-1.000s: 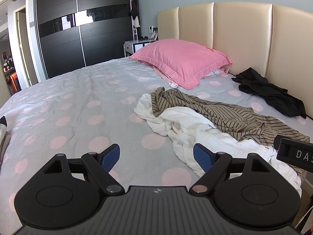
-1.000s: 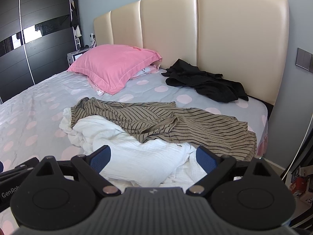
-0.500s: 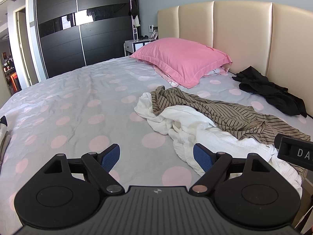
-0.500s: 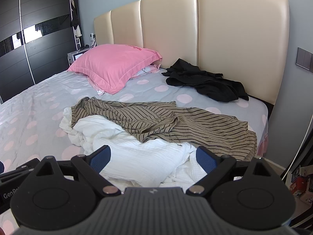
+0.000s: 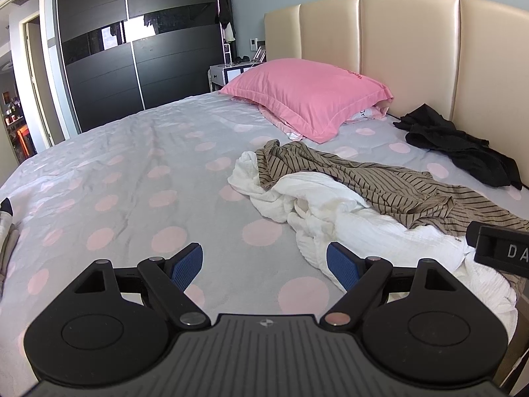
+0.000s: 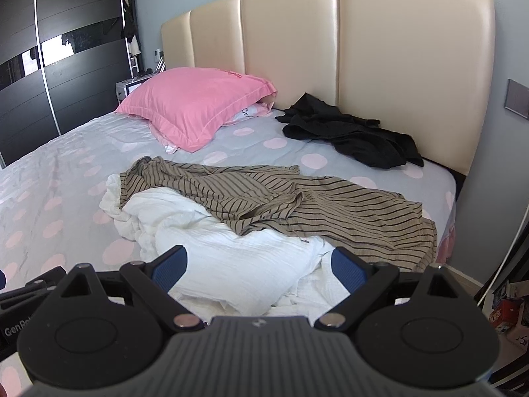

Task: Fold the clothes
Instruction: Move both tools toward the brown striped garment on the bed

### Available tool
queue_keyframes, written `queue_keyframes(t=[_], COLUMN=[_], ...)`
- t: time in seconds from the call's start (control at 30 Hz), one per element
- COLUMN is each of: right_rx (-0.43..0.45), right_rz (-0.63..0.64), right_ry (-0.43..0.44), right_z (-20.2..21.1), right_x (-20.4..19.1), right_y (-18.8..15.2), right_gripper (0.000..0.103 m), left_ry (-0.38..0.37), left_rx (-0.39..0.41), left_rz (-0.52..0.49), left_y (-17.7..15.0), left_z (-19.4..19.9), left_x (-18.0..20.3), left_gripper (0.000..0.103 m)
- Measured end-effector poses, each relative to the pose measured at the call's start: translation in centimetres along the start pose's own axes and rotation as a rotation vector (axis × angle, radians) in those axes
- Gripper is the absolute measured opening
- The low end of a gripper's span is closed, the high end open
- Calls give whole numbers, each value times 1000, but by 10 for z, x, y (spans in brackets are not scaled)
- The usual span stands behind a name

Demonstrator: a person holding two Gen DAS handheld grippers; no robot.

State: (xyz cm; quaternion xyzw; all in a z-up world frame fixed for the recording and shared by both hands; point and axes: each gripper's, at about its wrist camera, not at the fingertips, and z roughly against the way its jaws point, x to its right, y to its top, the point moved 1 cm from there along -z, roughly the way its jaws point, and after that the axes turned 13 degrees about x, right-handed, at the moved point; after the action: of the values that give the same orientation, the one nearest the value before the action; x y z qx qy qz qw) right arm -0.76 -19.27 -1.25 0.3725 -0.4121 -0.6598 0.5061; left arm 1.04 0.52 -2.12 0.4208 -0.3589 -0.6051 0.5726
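— Where are the clothes?

— A crumpled white garment (image 6: 231,258) lies in a heap on my side of the bed (image 5: 139,178), close to the near edge. A tan shirt with dark stripes (image 6: 297,205) is draped partly over it and spreads away to the right, toward the bed's edge. Farther back, against the cream padded headboard (image 6: 396,66), a black garment (image 6: 357,135) sits bunched up, well apart from the other two.

— And your claws?

— My right gripper (image 6: 259,264) hangs over the white heap with its blue-padded fingers spread wide, nothing between them. I cannot tell whether the tips touch the cloth. My left gripper (image 5: 264,263) is spread wide too, empty, above bare polka-dot sheet, with the edge of the white garment just by its right finger (image 5: 342,266). In the left view, a black part of my right tool shows at the far right, over the pile.

— What else is around?

— A pink pillow (image 5: 314,92) lies at the head of the bed, left of the black garment, with a second, paler pillow mostly hidden beneath it. Beyond it stands a small bedside table (image 5: 228,72), and a dark sliding-door wardrobe (image 5: 139,46) fills the wall on the left. At the far left an open doorway (image 5: 29,86) shows.
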Motion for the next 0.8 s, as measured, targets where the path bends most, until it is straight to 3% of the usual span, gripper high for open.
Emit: queue_keyframes(t=[0.27, 0.4, 0.57, 0.7, 0.8], right_rx=[3, -7, -74, -146, -180], right_rz=[27, 124, 240, 241, 240], right_ry=[47, 96, 163, 144, 137], right_z=[-14, -30, -75, -120, -148], right_x=[0, -9, -19, -17, -18], right_y=[10, 19, 22, 14, 11], right_gripper=[94, 94, 94, 84, 84], left_ry=[0, 16, 16, 25, 21], left_rx=[-8, -26, -46, -63, -85], left_rz=[-33, -3, 34, 6, 5], left_y=[-1, -1, 1, -1, -5], left_z=[-15, -27, -46, -62, -77], left_x=[-10, -21, -32, -33, -33], left_gripper=[82, 82, 82, 82, 82])
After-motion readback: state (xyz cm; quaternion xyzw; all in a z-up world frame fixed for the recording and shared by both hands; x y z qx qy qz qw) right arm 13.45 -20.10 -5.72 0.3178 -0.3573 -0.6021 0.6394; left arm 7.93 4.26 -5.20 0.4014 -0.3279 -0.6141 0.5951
